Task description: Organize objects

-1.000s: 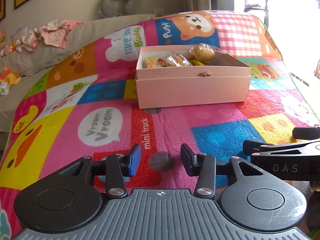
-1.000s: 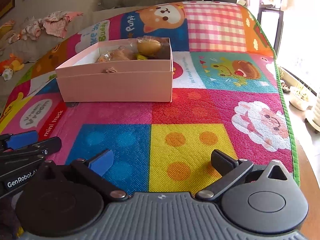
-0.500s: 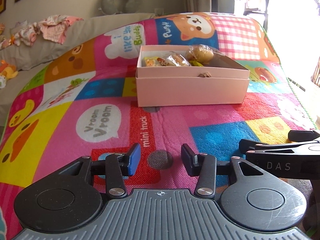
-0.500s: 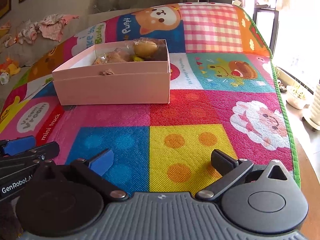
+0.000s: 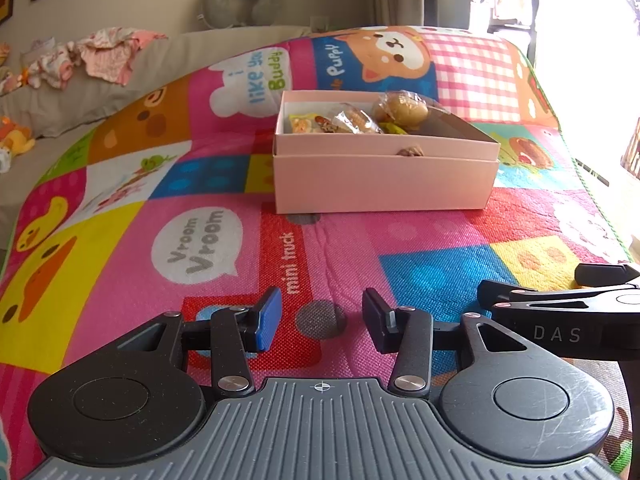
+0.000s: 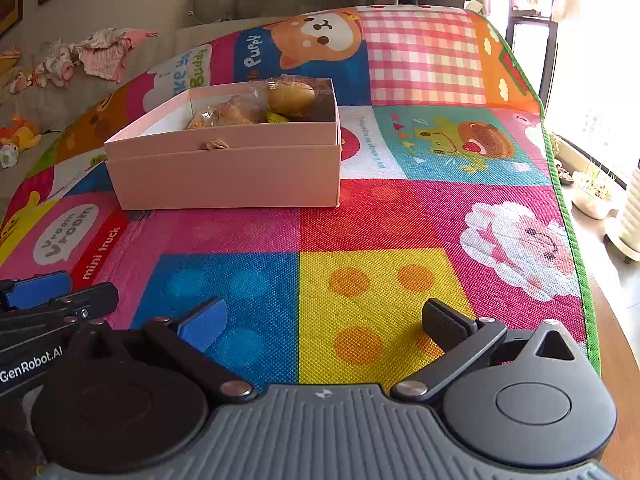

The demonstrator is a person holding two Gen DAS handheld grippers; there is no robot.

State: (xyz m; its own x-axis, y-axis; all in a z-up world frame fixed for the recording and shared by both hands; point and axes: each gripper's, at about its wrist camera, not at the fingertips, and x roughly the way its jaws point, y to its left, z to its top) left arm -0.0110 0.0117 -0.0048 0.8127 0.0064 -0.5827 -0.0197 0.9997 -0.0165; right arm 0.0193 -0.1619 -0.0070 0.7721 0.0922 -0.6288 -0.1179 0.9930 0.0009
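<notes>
The pink box (image 5: 384, 176) sits on the cartoon play mat (image 5: 120, 248), well ahead of both tools, holding wrapped snacks (image 5: 352, 120) and a round bun in clear film (image 5: 400, 110) crowded toward its right end. The left gripper (image 5: 320, 320) has its fingers partly spread on nothing, and the right gripper (image 6: 324, 320) gapes wide and empty. The packets look light, soft and crinkly-slick, so a gentle pinch on a wrapper's loose edge likely suits better than squeezing the bun; the thin card box probably flexes and is best taken by a side wall.
</notes>
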